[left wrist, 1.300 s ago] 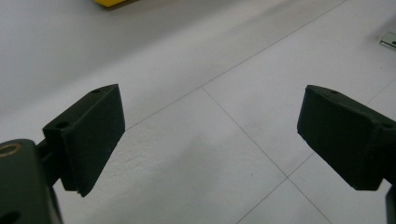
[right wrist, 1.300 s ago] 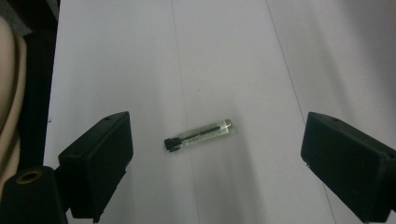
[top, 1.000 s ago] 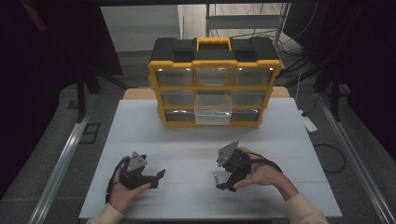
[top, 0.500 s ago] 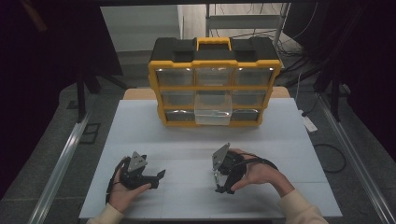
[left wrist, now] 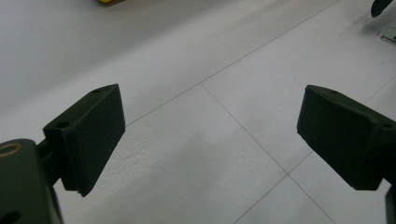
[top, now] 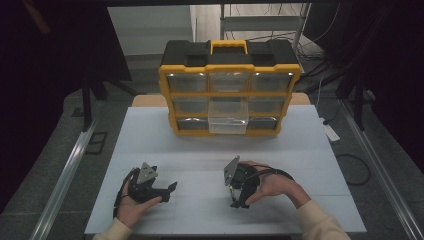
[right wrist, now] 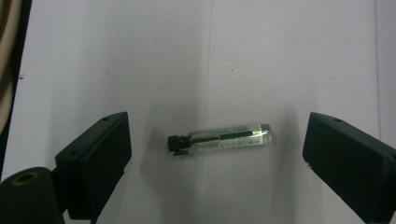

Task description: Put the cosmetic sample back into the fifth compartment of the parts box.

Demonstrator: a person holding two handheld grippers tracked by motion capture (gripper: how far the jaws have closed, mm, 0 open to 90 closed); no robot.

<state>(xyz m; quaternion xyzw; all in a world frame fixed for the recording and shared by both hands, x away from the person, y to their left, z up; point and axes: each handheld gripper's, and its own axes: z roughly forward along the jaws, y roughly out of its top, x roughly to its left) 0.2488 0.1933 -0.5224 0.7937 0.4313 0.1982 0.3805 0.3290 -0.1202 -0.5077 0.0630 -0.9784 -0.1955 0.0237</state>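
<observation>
Both black two-jaw grippers stand wide apart in the jaws, holding nothing. Right gripper (right wrist: 217,158) points down at a small clear glass vial (right wrist: 222,138) with a black cap, lying on its side on the white tabletop (top: 300,150) between the two jaws and touching neither (cap end toward the left jaw in the right gripper view). From above, this gripper (top: 235,192) sits in the person's right hand (top: 272,185) near the table's front edge. Left gripper (top: 167,189) rests low over bare tabletop, well apart. At the far side stands a yellow-and-black organiser case (top: 230,90) of clear drawers, its lower middle drawer (top: 228,122) pulled out.
</observation>
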